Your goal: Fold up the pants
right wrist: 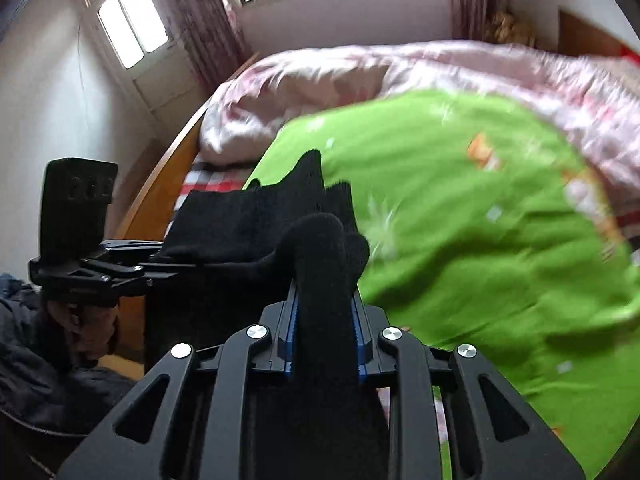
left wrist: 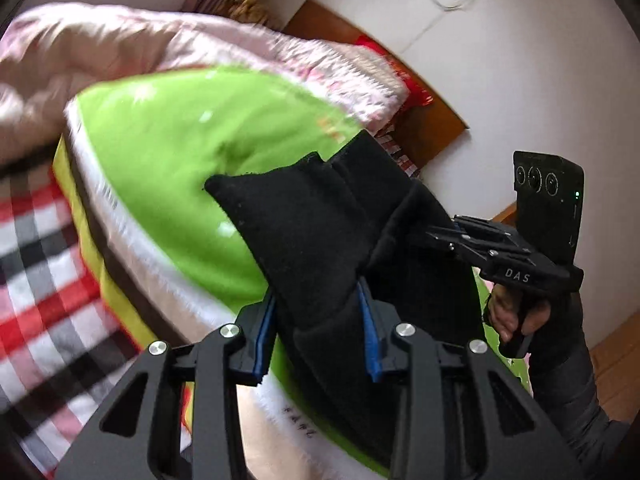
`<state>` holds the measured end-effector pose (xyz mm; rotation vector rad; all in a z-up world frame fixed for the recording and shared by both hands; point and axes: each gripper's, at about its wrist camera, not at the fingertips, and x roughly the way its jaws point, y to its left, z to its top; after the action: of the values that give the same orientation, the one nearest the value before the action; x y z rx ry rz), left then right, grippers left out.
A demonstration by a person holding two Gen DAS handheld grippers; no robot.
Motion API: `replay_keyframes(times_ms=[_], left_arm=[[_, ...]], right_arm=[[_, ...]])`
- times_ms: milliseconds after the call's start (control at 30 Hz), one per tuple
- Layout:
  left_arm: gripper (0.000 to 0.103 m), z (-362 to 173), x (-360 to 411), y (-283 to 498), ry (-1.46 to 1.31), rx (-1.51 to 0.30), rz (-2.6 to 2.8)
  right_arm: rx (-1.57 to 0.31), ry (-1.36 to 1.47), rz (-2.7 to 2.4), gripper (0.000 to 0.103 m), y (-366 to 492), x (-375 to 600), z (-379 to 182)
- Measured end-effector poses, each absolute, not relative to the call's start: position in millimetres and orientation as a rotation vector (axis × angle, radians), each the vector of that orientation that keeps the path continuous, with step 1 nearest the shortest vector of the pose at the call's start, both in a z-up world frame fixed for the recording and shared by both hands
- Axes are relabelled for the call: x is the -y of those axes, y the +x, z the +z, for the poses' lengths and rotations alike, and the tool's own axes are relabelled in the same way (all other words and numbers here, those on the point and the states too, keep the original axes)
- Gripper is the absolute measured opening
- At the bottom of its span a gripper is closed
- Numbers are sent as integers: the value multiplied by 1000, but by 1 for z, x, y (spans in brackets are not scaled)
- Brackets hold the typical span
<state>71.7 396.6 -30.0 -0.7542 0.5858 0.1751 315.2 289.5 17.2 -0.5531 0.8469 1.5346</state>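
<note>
Where pants (left wrist: 320,232) bunch (black, blurred), both claws' tips hidden.

A bright green blanket (right wrist: 460,216) with small white and orange prints covers the bed. Behind it lies a crumpled pale pink quilt (right wrist: 360,68). A red, white and black checked sheet (left wrist: 44,264) shows at the blanket's edge. A brown wooden headboard (left wrist: 424,104) stands against the white wall (left wrist: 520,60). Patterned curtains (right wrist: 200,20) hang beside the bright window (right wrist: 132,20).
</note>
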Motion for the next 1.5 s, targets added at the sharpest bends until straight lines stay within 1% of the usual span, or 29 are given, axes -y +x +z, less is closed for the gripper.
replay_keyframes(times_ms=[100, 233, 333, 433, 467, 500, 533, 567, 600, 633, 733, 767, 800, 833, 867, 967, 1067, 1200, 1267, 1333, 1367, 1433, 1500], left_arm=[[39, -21, -395, 78, -725, -614, 193], [37, -26, -396, 92, -710, -631, 208], [35, -47, -401, 106, -693, -655, 232], [35, -74, -405, 110, -735, -692, 274], [41, -83, -408, 108, -759, -680, 271], [46, -91, -413, 104, -801, -649, 258], [47, -93, -415, 100, -826, -636, 246], [55, -89, -417, 96, -832, -637, 248], [69, -81, -417, 92, -808, -642, 288], [74, -72, -415, 86, -775, -637, 348], [76, -26, -396, 63, -633, -536, 446], [83, -12, -385, 59, -602, -506, 420], [93, 4, -368, 59, -568, -480, 360], [97, 12, -351, 62, -543, -478, 296], [101, 19, -335, 70, -515, -491, 217], [101, 24, -284, 106, -403, -561, 48], [101, 6, -245, 154, -348, -726, 13], [101, -20, -231, 186, -310, -831, 92], [101, -37, -239, 192, -350, -885, 116], [101, -42, -235, 192, -299, -854, 140], [101, -43, -231, 195, -260, -888, 174], [98, -34, -218, 194, -239, -896, 231], [98, -5, -184, 182, -213, -815, 132]], right_arm=[[-833, -508, 1555, 23, 319, -283, 28], [-822, -556, 1480, 23, 314, -296, 7], [-848, -552, 1434, 23, 323, -308, -12], [-969, -540, 1388, 25, 331, -326, -47], [-971, -556, 1369, 25, 333, -330, -55], [-992, -505, 1357, 32, 343, -329, -58], [-1024, -462, 1361, 42, 350, -327, -56], [-1033, -430, 1351, 50, 354, -322, -52], [-997, -391, 1285, 69, 360, -311, -40], [-973, -370, 1247, 72, 363, -303, -31], [-877, -235, 1191, 72, 368, -244, 16], [-837, -225, 1166, 72, 365, -226, 27], [-780, -223, 1115, 75, 360, -195, 42], [-742, -220, 1067, 83, 355, -169, 51], [-714, -212, 1019, 86, 351, -141, 57], [-681, -209, 815, 87, 340, -51, 60], [-701, -242, 572, 87, 322, 30, 46], [-788, -184, 399, 87, 294, 134, 10], [-880, -155, 320, 87, 283, 181, -18], [-940, -117, 244, 86, 273, 222, -36], [-952, -101, 196, 86, 264, 239, -42], [-917, -11, 163, 86, 238, 284, -39], [-868, 84, 180, 87, 214, 314, -32]])
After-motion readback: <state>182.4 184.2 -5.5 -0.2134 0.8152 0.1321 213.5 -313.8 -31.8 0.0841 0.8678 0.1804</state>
